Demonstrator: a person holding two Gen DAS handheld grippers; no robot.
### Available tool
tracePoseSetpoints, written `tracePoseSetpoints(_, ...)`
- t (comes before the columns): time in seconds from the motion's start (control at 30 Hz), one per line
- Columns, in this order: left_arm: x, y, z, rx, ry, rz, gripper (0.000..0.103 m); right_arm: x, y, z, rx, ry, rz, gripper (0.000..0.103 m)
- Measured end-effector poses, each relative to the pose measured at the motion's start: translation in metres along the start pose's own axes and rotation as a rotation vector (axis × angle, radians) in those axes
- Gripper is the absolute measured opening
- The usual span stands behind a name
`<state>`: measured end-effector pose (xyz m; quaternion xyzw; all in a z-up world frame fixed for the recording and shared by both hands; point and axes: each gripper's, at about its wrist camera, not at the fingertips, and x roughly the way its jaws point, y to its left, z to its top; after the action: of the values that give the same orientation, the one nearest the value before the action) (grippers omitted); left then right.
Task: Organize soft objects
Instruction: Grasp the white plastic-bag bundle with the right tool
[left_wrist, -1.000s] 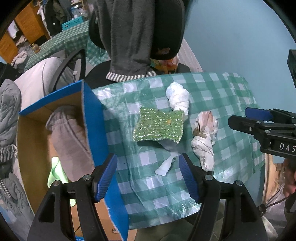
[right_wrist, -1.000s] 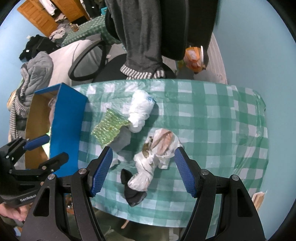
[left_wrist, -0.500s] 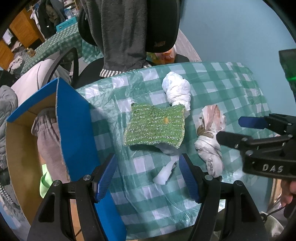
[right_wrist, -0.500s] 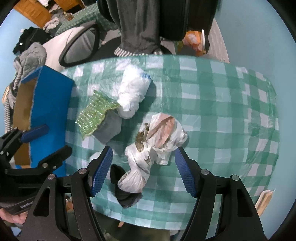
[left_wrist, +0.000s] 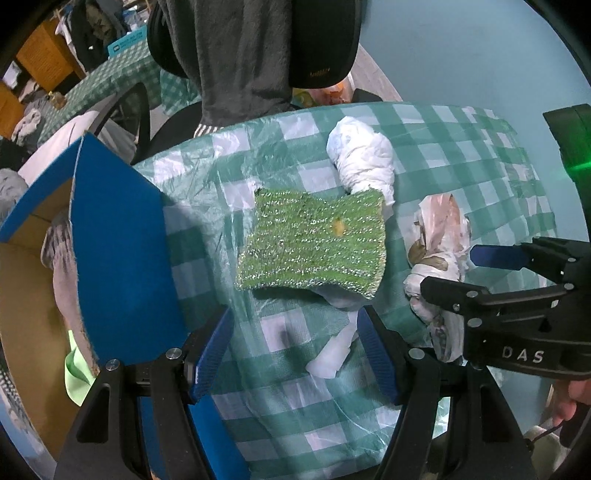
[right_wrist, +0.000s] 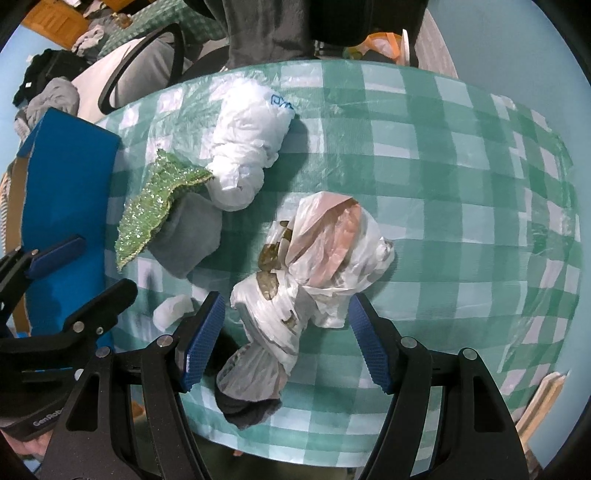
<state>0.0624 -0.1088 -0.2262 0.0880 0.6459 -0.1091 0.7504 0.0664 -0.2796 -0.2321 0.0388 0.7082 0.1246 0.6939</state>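
Note:
A glittery green sponge cloth (left_wrist: 314, 243) lies on the green checked tablecloth (left_wrist: 443, 147), propped on a grey cloth (right_wrist: 188, 236). A knotted white plastic bag (left_wrist: 364, 158) lies behind it. A twisted white and pink bag (right_wrist: 317, 266) lies to the right. My left gripper (left_wrist: 295, 354) is open and empty, just short of the sponge. My right gripper (right_wrist: 286, 339) is open and empty, its fingers on either side of the twisted bag. A blue cardboard box (left_wrist: 118, 236) holding clothes stands at the table's left.
A white scrap (left_wrist: 332, 354) lies between the left fingers. A dark cloth (right_wrist: 251, 410) pokes out under the twisted bag at the table's front edge. An office chair draped with a grey garment (left_wrist: 243, 55) stands behind the table. A blue wall is on the right.
Both grippers have moved forward and down toward the table. The right gripper now straddles the twisted bag; the left one has drawn closer to the green sponge. Both stay open.

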Motion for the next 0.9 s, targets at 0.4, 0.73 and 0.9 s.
tracePoseSetpoints(0.4, 0.005, -0.002, 0.006, 0.012, 0.006, 0.007, 0.071, 0.026, 0.008, 0.008, -0.022, 0.050, -0.026, 0.052)
tracePoseSetpoints(0.73, 0.004, -0.002, 0.016, -0.012, -0.017, -0.034, 0.071, 0.014, -0.006, 0.003, -0.025, 0.029, -0.009, 0.047)
tracePoseSetpoints(0.9, -0.002, 0.007, 0.018, -0.057, -0.040, -0.089, 0.056, 0.015, -0.006, 0.002, -0.014, 0.030, 0.003, 0.047)
